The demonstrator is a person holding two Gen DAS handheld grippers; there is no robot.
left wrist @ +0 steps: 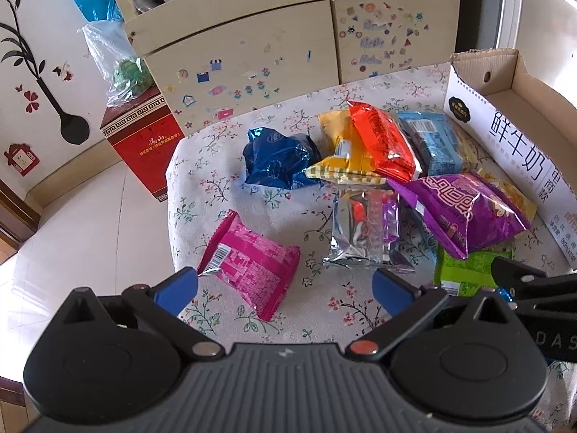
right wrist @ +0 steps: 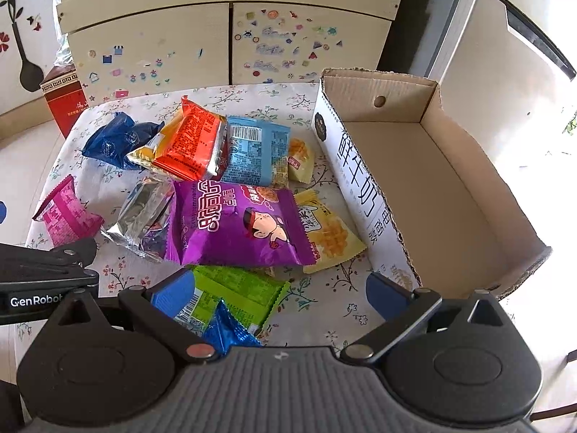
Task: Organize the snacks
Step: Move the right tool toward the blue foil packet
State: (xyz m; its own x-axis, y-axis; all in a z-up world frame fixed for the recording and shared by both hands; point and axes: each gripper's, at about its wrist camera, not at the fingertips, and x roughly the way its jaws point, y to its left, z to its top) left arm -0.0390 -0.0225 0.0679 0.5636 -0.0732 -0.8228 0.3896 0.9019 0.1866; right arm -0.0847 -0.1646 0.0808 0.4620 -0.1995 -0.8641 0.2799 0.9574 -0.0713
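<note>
Left wrist — crinkly foil packets (left wrist: pixel 364 232), corrugated box (left wrist: pixel 512 72).

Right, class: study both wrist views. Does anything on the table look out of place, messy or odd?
Yes. The snack packets lie jumbled on the floral cloth: the orange packet lies tilted over a yellow one, and the purple packet overlaps its neighbours. The cardboard box beside them holds nothing.

Ahead of the right claw lay eleven snack packets: two yellow (right wrist: pixel 330 238), two dark blue (right wrist: pixel 115 140), and one each of purple (right wrist: pixel 238 227), orange (right wrist: pixel 191 144), light blue (right wrist: pixel 258 155), silver (right wrist: pixel 144 220), pink (right wrist: pixel 65 213), green (right wrist: pixel 234 292) and golden yellow (right wrist: pixel 151 151). One cardboard box (right wrist: pixel 450 187) sat to its right.
</note>
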